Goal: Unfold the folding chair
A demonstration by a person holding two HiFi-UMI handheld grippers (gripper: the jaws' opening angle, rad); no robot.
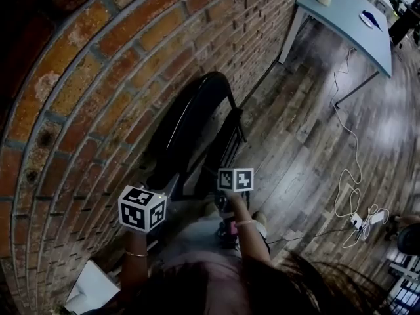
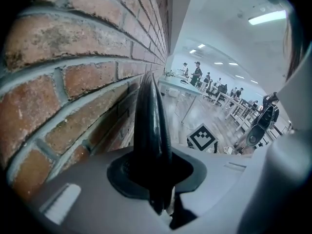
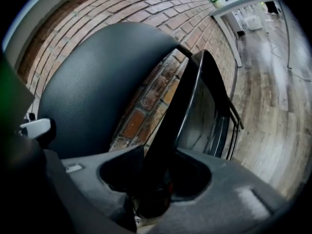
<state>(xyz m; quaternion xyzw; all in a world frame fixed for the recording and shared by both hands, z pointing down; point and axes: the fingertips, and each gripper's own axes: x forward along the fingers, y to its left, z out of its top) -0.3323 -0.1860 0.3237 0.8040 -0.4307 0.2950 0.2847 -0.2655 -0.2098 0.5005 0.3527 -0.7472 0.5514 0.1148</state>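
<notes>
1. The chair [image 1: 197,123] stands folded flat on the floor, leaning against the brick wall [image 1: 79,97] on the left, just beyond the person; it is not yet opened
2. Each gripper has hold of a different panel, I'd guess so the two can be drawn apart to spread the chair
3. The left gripper [image 2: 157,194], nearer the wall, is closed to a narrow gap on the thin edge of the wall-side panel [image 2: 151,126]
4. The right gripper [image 3: 155,189] sits wider, its jaws clamped on the thicker edge of the outer panel [image 3: 190,101]
</notes>
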